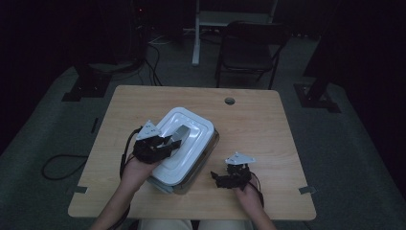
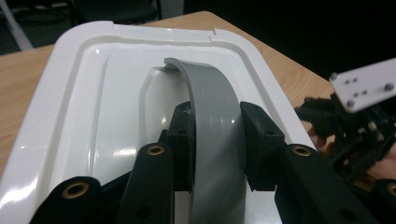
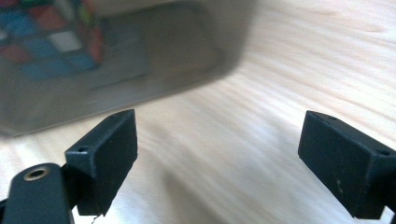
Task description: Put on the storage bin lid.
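The left tongs (image 2: 217, 140) are pinched on the grey handle (image 2: 212, 121) that arches over the middle of the white lid (image 1: 184, 143); in the left gripper view the two black pads press on the strap from either side, low on its curve, which looks like the natural place to take it, since a centred grip should let the lid come away level rather than tip; the lid sits on a clear plastic storage box (image 1: 207, 154) that lies at an angle near the middle of the tabletop (image 1: 268, 124), with its near corner turned toward the person; the left hand (image 1: 139, 168) comes in from the box's left side, so the tongs reach across the lid and not down from above; the right tongs (image 3: 219, 163) are spread wide with nothing between them, low over the bare wood just beside the box's right wall; through that wall, blurred, a colourful puzzle cube (image 3: 51, 35) shows inside the box; my guess is that the right tongs wait there either to steady the box while the lid is lifted or to go in for the cube once it is open; the lid appears seated all round, so the opening seems not yet done.
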The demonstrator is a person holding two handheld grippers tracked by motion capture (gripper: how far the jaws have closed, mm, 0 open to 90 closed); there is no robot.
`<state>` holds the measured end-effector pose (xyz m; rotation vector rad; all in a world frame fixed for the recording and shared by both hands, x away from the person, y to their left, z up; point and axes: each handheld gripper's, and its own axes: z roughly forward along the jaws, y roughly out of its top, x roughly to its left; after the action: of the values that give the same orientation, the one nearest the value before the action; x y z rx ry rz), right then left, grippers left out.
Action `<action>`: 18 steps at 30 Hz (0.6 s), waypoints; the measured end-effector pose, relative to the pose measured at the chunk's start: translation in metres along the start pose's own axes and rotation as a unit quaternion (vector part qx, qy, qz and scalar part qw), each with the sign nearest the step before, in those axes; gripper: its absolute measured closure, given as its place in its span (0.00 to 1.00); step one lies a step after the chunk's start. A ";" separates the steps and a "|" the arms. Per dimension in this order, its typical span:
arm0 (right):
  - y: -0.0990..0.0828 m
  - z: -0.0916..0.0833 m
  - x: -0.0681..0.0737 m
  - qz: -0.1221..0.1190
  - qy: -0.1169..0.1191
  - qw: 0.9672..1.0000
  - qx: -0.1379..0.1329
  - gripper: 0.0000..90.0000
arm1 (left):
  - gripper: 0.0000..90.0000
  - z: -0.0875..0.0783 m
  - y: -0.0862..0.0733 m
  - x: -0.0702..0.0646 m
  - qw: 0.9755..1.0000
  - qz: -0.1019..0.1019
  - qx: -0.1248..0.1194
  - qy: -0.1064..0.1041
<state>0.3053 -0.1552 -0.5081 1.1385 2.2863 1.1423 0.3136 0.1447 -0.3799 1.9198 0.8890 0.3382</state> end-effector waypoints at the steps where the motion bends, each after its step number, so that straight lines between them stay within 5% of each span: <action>1: 0.000 -0.003 -0.004 0.004 -0.005 1.000 -0.004 0.13 | 0.76 0.002 0.001 -0.002 1.000 0.002 0.003 0.001; 9: -0.002 -0.016 -0.028 0.039 -0.032 0.999 -0.021 0.13 | 0.76 0.018 0.002 -0.009 1.000 0.005 0.028 0.000; 18: -0.003 -0.019 -0.033 0.051 -0.030 0.998 -0.024 0.13 | 0.76 0.017 -0.001 -0.013 0.999 0.003 0.038 0.007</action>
<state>0.3129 -0.1916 -0.5007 1.2669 2.1661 1.1759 0.3133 0.1246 -0.3878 1.9925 0.9175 0.3252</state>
